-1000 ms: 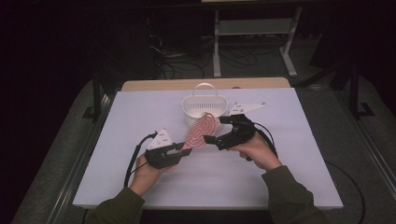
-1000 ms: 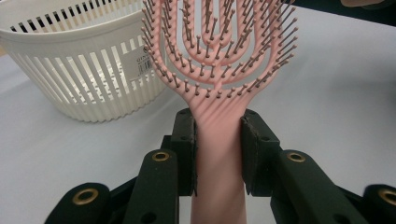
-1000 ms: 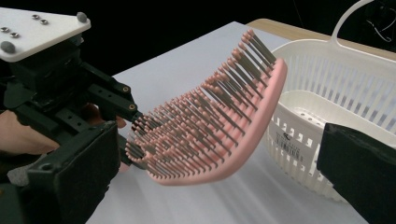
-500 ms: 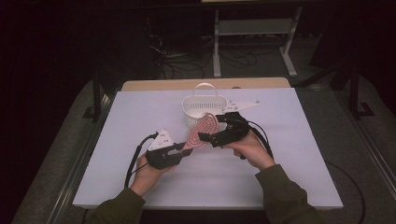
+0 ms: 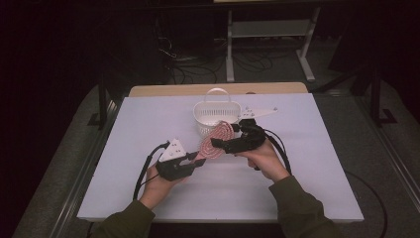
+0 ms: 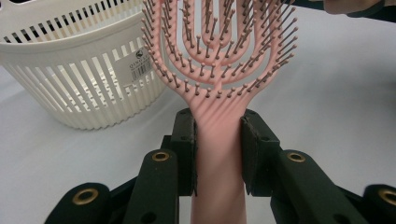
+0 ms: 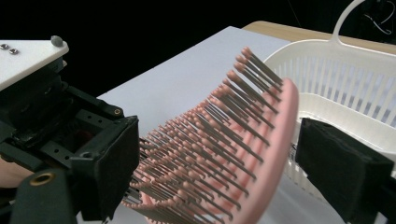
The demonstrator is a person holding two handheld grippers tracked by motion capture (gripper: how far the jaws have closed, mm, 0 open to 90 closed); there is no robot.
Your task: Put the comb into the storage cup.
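My left gripper (image 6: pixel 218 149) clamps the smooth pink handle of the vented hairbrush (image 5: pixel 216 140), held over the white tabletop (image 5: pixel 317 148) beside the slatted plastic basket (image 5: pixel 210 114). My right gripper (image 7: pixel 215 158) has just been closing around the ball-tipped bristle head, one pad short of the back.

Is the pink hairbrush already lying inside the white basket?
No, the hairbrush is outside the basket, in front of its wall, with its handle clamped between the pads of the left claw.
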